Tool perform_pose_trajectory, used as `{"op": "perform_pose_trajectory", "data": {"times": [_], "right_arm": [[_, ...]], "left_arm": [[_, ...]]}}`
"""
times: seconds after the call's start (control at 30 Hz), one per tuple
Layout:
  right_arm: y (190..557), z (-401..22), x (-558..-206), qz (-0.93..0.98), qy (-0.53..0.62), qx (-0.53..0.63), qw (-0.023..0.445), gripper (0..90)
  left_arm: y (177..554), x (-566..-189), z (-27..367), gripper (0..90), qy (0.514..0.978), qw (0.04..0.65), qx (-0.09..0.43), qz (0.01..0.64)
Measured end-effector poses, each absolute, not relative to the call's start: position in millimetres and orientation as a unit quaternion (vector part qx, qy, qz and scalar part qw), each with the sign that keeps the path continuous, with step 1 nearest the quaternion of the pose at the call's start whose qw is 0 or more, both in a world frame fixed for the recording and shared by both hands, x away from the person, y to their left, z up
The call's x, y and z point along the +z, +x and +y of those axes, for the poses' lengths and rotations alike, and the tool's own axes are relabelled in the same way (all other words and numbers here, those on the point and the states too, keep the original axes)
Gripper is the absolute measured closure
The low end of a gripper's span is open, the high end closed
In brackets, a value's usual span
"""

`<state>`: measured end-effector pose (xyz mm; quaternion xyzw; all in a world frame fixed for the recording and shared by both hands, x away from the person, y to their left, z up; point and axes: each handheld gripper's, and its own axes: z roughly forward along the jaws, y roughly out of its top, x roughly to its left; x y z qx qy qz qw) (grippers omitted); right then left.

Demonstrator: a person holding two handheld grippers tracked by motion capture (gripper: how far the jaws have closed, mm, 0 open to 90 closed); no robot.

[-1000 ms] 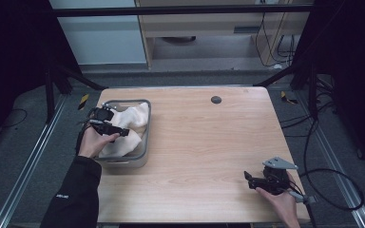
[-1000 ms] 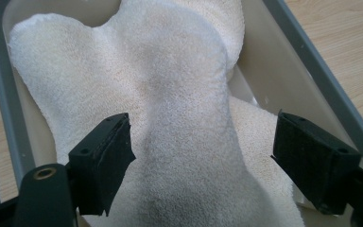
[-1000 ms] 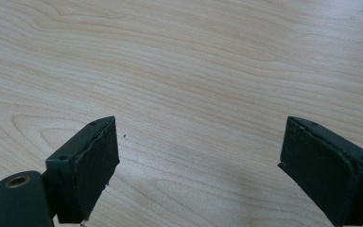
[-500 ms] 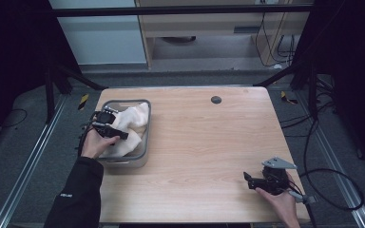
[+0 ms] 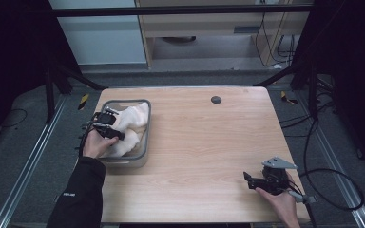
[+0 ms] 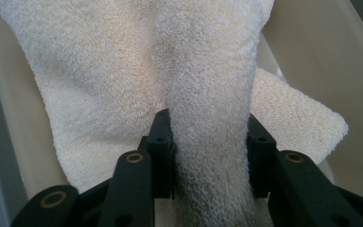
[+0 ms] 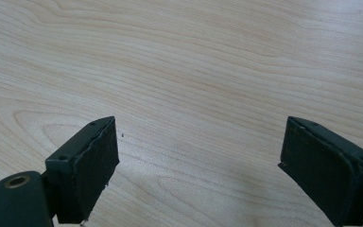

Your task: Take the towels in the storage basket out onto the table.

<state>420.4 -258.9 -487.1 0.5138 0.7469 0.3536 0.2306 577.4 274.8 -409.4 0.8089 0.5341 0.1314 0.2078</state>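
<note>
Towel (image 6: 208, 118) lies bunched in the grey bin (image 5: 145, 142) at the counter's (image 5: 209, 156) nine o'clock, a fold clamped in the left claw (image 6: 210, 142). Lifting it out seems next; right claw (image 7: 198, 161), jaws apart, waits at five o'clock

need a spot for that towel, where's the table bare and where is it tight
Bare wood runs from the bin rightward across the table to its right edge, bordered at the back by the small dark disc and at the front right by the right claw, open over empty wood. It is tight at the left: the left claw grips the towel inside the bin.
</note>
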Motion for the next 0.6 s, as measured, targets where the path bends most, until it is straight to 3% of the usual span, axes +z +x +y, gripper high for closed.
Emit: {"op": "perform_pose_trajectory", "data": {"times": [0.6], "right_arm": [[421,-257,-488,0.752,0.509,0.349,0.232,12.0]], "left_arm": [[568,-384,284,69.5,0.797,0.233,0.146,0.538]]}}
